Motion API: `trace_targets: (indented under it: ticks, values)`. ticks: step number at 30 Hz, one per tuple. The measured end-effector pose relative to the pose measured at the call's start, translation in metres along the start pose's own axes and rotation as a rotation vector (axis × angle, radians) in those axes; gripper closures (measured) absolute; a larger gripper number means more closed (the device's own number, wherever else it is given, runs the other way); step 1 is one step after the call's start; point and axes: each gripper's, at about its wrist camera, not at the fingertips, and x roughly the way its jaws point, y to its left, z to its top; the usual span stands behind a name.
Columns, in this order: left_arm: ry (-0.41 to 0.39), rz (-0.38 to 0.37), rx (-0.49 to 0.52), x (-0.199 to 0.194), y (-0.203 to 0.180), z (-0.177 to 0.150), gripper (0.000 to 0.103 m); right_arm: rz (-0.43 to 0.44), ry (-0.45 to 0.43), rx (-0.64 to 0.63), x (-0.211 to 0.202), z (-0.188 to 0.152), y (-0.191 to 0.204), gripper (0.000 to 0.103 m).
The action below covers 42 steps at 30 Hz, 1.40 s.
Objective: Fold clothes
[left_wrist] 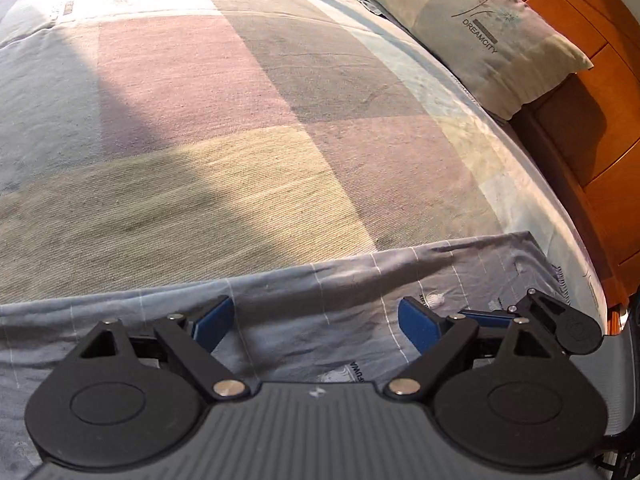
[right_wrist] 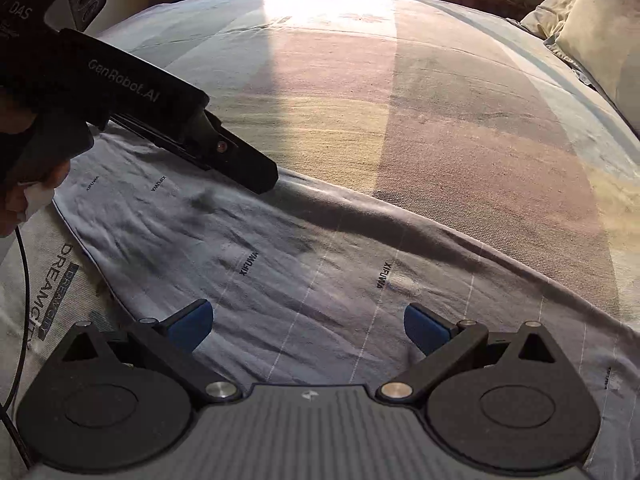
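Observation:
A grey-blue garment [right_wrist: 320, 264] with thin white stripes and XIFUWA prints lies spread and wrinkled along the near side of the bed. In the left wrist view its far hem [left_wrist: 320, 276] runs straight across the bedcover. My left gripper [left_wrist: 316, 326] hovers over that cloth with its blue pads wide apart and nothing between them. The right wrist view shows it from the side, held by a hand [right_wrist: 28, 196], its tip [right_wrist: 262, 178] at the garment's far edge. My right gripper [right_wrist: 308, 326] is open above the middle of the garment, gripping nothing.
The bed wears a patchwork cover [left_wrist: 240, 120] in pink, grey and yellow blocks. A pillow [left_wrist: 480, 28] lies at the far right against an orange wooden headboard [left_wrist: 592, 120]. A cable [right_wrist: 20, 280] hangs at the left over a DREAMCITY-printed sheet [right_wrist: 52, 280].

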Motion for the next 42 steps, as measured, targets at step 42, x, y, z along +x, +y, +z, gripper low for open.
trace_targets:
  ticks: [42]
  values:
    - [0.086,0.379,0.161,-0.029,-0.037,-0.105,0.002,-0.083,0.051,0.016,-0.015,-0.051,0.002,0.0]
